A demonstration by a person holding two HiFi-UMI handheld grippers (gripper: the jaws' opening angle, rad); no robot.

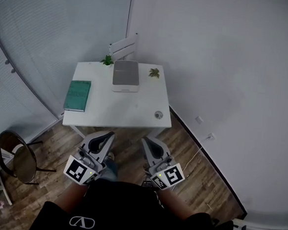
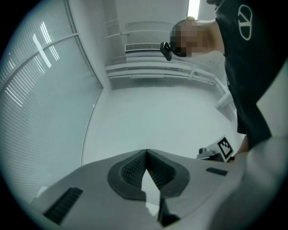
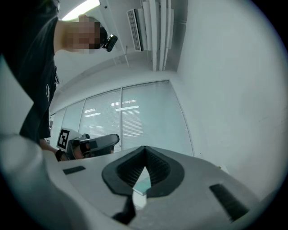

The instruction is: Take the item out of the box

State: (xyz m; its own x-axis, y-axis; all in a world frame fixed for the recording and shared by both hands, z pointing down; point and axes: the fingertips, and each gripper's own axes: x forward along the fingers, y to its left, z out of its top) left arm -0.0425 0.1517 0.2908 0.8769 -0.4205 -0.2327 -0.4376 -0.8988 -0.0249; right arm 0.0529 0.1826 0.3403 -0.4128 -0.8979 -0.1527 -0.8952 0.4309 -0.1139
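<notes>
Holds the left gripper pressed together on nothing, pads meeting at the tip, and the right gripper likewise closed and empty, probably because no grasp is called for yet. Carries both low and close to the body in the head view, side by side above the wooden floor, tips angled toward the white table but short of its near edge. Places the box at the far side of that table, well apart from either gripper, lying flat with its grey lid seemingly on, a small plant just beside its far left corner and another near its right. Shows nothing of the item itself; presumably lies inside the box. Leaves a green book at the table's left and a small round object near the front right edge, both apart from the box. Looks like the approach stage, with the lid likely the first thing to handle.
</notes>
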